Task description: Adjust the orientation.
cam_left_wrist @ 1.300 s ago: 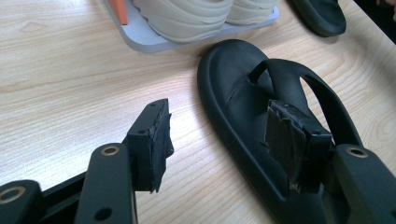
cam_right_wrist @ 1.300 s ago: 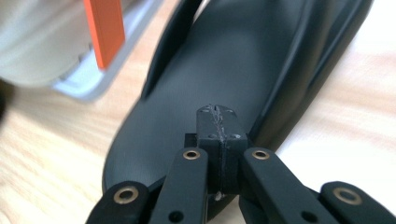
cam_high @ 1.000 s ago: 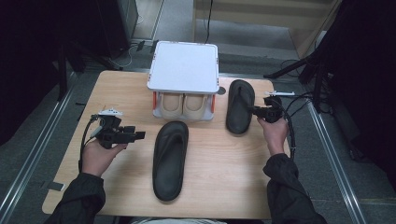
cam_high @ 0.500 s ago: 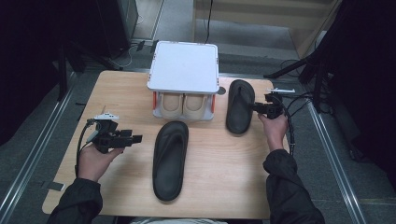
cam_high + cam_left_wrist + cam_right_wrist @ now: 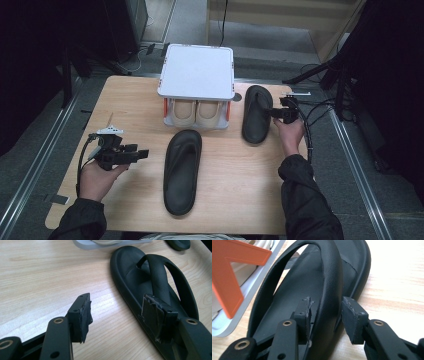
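Straddling sandal strap (image 5: 329,277), right jaws apart

Matt black rubbery flip-flop (image 5: 322,287) with smooth strap; pale wood-grain tabletop (image 5: 37,272), satin finish; worn, frayed pads (image 5: 86,315) on matt black gripper fingers; glossy orange plastic bracket (image 5: 229,272).

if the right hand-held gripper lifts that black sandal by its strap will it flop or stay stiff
The black sandal looks thick and moulded, so it probably keeps its shape. Held by the strap, it would likely tilt, heel or toe hanging. Its matte surface looks grippy. The right hand-held gripper straddles the strap, jaws open.
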`<action>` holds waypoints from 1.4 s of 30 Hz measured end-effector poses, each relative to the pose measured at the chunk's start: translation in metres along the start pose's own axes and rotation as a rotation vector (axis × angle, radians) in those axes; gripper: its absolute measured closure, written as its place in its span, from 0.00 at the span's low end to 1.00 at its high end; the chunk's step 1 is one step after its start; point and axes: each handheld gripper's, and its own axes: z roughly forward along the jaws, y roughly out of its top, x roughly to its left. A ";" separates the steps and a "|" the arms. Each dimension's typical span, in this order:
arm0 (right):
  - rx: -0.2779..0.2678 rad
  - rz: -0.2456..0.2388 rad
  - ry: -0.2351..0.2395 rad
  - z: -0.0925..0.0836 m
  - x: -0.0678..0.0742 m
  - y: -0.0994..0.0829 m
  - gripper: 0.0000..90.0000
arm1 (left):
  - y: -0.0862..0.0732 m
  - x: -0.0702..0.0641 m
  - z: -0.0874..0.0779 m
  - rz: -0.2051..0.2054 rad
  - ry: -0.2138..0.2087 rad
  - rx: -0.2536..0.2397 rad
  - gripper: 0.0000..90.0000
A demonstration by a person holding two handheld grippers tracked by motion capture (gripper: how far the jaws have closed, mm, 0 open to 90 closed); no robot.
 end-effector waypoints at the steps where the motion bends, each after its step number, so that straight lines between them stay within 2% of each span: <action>1: 0.001 0.002 -0.005 0.002 0.001 0.000 0.69 | -0.001 0.000 -0.001 -0.005 0.001 0.001 0.45; 4: -0.003 -0.002 -0.022 0.005 0.002 0.001 0.72 | -0.003 0.002 -0.003 -0.009 0.002 0.004 0.45; 9: -0.001 0.019 -0.028 0.006 0.002 0.002 0.79 | -0.004 0.002 -0.004 -0.018 0.010 -0.004 0.45; 12: -0.001 0.006 -0.032 0.006 0.005 0.003 0.83 | -0.004 0.002 -0.004 -0.015 0.010 -0.004 0.45; 26: 0.021 0.027 -0.040 0.003 0.007 0.004 0.85 | -0.003 0.002 -0.004 -0.015 0.008 -0.011 0.45; 36: 0.023 0.021 -0.039 -0.009 0.009 0.006 0.85 | 0.001 0.001 -0.001 -0.001 -0.001 -0.010 0.45; 42: 0.005 0.008 -0.036 -0.022 0.011 0.005 0.85 | 0.005 0.000 0.003 0.011 -0.010 -0.003 0.45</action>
